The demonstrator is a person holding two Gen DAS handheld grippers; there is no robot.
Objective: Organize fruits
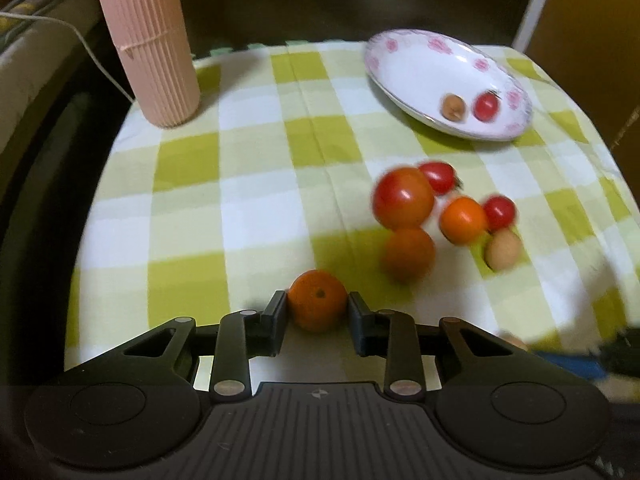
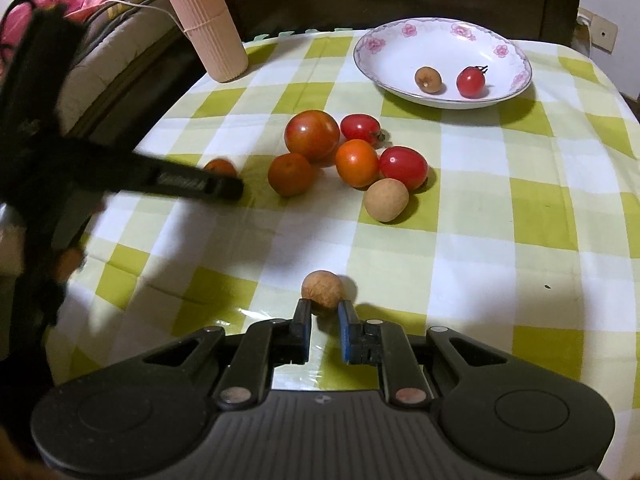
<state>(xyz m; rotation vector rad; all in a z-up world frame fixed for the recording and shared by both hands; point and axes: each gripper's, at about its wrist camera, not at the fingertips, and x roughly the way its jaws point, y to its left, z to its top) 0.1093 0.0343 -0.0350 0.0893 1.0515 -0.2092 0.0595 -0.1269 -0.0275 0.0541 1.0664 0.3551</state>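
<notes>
Left gripper [image 1: 318,312]: matte black, ribbed base, silver rivets. Right gripper [image 2: 324,314]: same, blue pads.

A table under a green-and-white checked tablecloth [image 2: 500,208] is carrying everything. A ribbed pink cylinder [image 2: 204,20] is standing at eleven o'clock and a floral-rimmed plate [image 2: 516,52] is sitting at one o'clock. A cluster of tomatoes [image 2: 312,134], small oranges [image 2: 290,174] and a tan longan [image 2: 386,199] is lying near the centre, with another longan [image 2: 323,291] lying at six o'clock.

A home — checked tablecloth [image 2: 500,216], bedding [image 2: 100,28] beside.
</notes>
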